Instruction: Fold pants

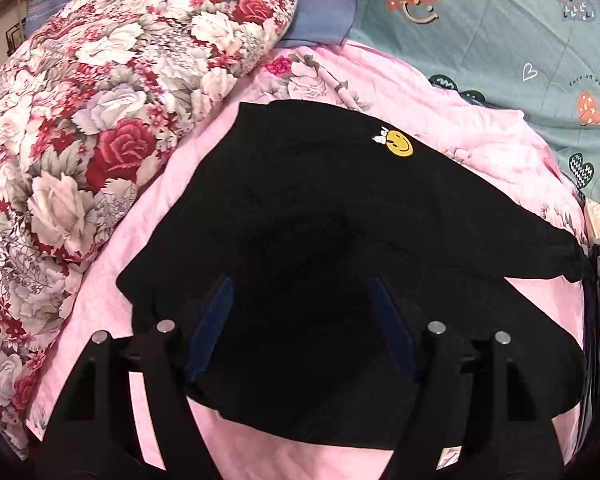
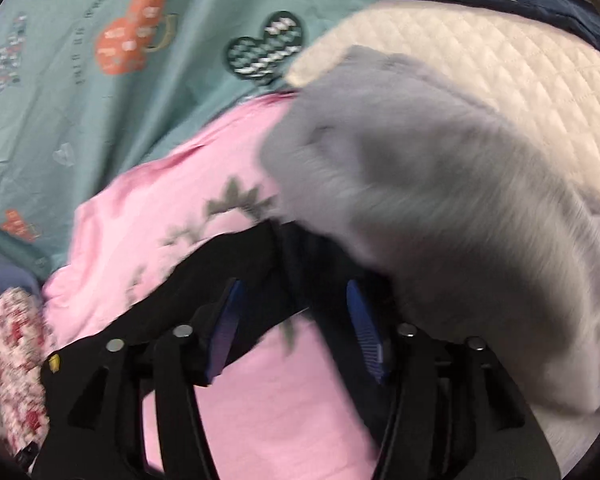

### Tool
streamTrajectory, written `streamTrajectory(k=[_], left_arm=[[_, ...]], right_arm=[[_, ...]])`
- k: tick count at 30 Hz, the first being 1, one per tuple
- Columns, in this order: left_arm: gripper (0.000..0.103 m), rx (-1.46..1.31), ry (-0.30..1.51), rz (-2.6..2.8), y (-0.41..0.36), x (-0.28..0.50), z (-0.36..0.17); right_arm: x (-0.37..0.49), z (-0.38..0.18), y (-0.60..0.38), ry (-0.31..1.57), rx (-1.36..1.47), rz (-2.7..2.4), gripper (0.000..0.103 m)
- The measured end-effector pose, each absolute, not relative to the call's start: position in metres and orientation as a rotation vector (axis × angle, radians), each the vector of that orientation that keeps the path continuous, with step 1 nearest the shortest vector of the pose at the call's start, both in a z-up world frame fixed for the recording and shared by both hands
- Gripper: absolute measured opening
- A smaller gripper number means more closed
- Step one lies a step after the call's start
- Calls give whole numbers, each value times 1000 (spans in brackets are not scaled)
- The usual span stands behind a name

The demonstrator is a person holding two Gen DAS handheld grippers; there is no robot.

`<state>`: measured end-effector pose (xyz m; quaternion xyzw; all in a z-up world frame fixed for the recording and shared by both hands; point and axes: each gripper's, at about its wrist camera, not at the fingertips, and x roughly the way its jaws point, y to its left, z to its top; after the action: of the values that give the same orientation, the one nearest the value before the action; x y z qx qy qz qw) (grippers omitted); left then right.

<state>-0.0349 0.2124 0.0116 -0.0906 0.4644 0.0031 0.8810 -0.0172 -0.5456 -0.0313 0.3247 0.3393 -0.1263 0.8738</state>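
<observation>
On the pink sheet [image 1: 236,152], black pants [image 1: 320,216] lie crosswise; both grippers [image 1: 300,320] [image 2: 292,320] spread, empty.

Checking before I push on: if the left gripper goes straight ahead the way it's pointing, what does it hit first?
Most likely the black pants: the left gripper stands open right over them, though depth is unclear.

Pink quilt [image 1: 228,152] on bed; black pants [image 1: 320,220] flat on it.
</observation>
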Motion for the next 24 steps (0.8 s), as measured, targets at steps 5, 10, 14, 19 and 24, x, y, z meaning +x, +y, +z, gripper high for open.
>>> streamTrajectory(k=[5, 10, 14, 19, 24], left_arm=[[74, -225, 983, 37, 227, -38, 6], [74, -236, 979, 63, 239, -44, 7], [77, -250, 975, 87, 248, -44, 8], [77, -264, 997, 80, 249, -41, -2], [77, -273, 1007, 59, 243, -37, -7]], right_arm=[[-3, -51, -520, 808, 712, -192, 65], [10, -79, -540, 770, 846, -243, 65], [22, -84, -528, 727, 820, -202, 63], [19, -81, -534, 709, 843, -200, 12], [8, -44, -537, 676, 823, -173, 12]])
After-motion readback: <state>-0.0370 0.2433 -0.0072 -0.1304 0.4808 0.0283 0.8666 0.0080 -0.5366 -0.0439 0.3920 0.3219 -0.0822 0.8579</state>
